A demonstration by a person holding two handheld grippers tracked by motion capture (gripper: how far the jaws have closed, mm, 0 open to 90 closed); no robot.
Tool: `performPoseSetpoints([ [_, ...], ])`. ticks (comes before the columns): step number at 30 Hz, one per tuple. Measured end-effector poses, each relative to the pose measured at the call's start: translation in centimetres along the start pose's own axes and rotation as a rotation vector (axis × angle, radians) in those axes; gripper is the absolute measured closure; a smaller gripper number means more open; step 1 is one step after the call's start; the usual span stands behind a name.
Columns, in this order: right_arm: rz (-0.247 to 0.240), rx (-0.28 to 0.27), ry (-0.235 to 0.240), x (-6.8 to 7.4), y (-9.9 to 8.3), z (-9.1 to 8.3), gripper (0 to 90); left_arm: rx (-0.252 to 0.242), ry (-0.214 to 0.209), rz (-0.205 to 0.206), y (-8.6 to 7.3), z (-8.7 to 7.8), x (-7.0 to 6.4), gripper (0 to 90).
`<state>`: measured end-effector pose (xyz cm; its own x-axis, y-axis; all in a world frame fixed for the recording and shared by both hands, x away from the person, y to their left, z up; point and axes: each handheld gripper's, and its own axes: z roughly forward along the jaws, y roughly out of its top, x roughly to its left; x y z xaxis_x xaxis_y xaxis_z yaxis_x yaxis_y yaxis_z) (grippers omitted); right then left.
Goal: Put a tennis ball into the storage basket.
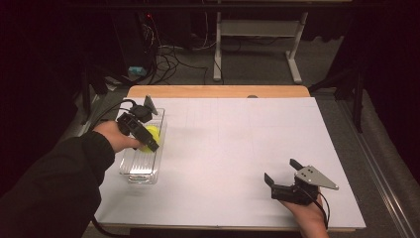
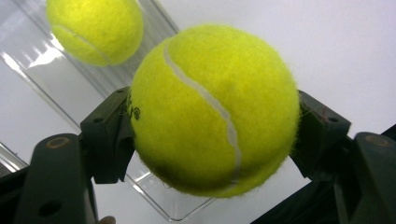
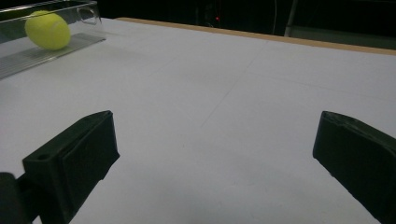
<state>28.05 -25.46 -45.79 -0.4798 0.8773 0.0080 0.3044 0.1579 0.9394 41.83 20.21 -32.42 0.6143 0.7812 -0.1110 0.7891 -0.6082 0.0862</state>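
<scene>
Judged about midway: one tennis ball (image 2: 93, 28) already lying in the clear tray (image 1: 130, 166) at the table's (image 1: 237, 148) left side, a second tennis ball (image 2: 215, 109) clamped between the jaws of the left tool (image 1: 151, 139), held over the tray, not yet released. Left forearm reaching in, tool angled downward. Right tool (image 1: 282, 174) resting low near the front edge, jaws spread wide, holding nothing.

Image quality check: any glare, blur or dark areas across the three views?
High view: white table bright, surroundings nearly black. Left gripper view: held tennis ball sharp, second ball behind it soft, glare streaks on the clear bin. Right gripper view: near jaws blurred, dim background.
</scene>
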Motion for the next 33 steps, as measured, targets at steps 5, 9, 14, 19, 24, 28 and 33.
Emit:
performPoseSetpoints([
  [5,0.001,0.0,0.0,0.0,0.0,0.0,0.0,0.009,0.009,-0.022,-0.4,0.2,0.9,26.9],
  [9,-0.001,0.0,0.0,0.0,0.0,0.0,0.0,0.011,0.014,-0.041,-0.6,0.3,1.7,26.8],
  [14,0.0,0.0,0.0,0.0,0.0,0.0,0.0,0.012,0.019,-0.066,-1.0,0.3,2.6,26.8],
  [19,-0.002,0.003,0.001,0.1,0.0,0.0,0.0,0.019,0.022,-0.081,-1.3,0.5,3.1,26.8],
  [24,0.0,0.003,-0.001,0.1,0.0,0.0,0.0,0.028,0.026,-0.084,-1.5,0.8,3.3,26.8],
  [28,-0.001,0.004,0.002,0.1,-0.1,0.1,0.0,0.03,0.027,-0.086,-1.5,1.0,3.3,26.8],
  [33,-0.003,0.004,0.0,0.1,-0.1,0.0,0.0,0.033,0.029,-0.087,-1.4,1.2,3.4,26.8],
])
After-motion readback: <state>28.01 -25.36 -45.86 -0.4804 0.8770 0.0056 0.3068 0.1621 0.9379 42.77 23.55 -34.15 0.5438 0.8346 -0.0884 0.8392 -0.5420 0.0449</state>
